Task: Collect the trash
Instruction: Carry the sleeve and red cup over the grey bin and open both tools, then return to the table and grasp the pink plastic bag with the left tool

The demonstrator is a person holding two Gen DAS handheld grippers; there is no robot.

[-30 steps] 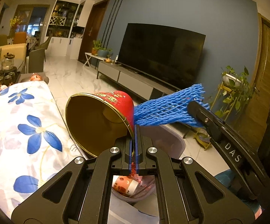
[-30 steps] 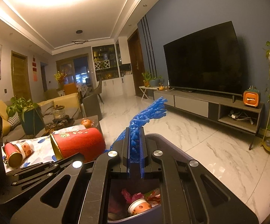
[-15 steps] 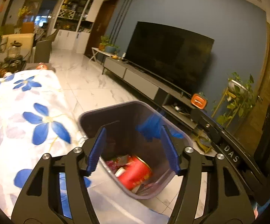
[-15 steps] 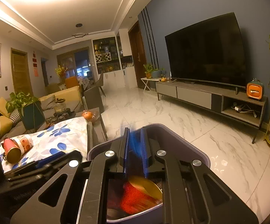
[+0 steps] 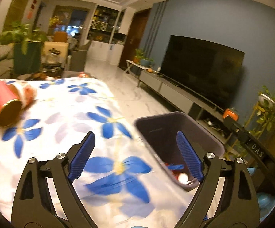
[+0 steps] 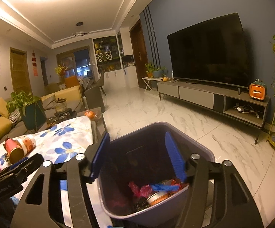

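Risk: my next reach may roll the red cup [image 5: 4,106] lying on the floral tabletop [image 5: 65,117], left of the bin [image 6: 202,150] | Pose: left tongs [image 5: 135,155] released, empty, over the tabletop beside the bin; right tongs [image 6: 137,153] released, empty, above the bin.

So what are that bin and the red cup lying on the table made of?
The bin looks like moulded plastic: smooth matte grey-purple walls with rounded corners and a rolled rim. The red cup seems to be coated paper, with a printed red outside and a shiny gold lining; blur leaves that uncertain. The cloth beneath it looks like printed fabric, though possibly wipe-clean vinyl.
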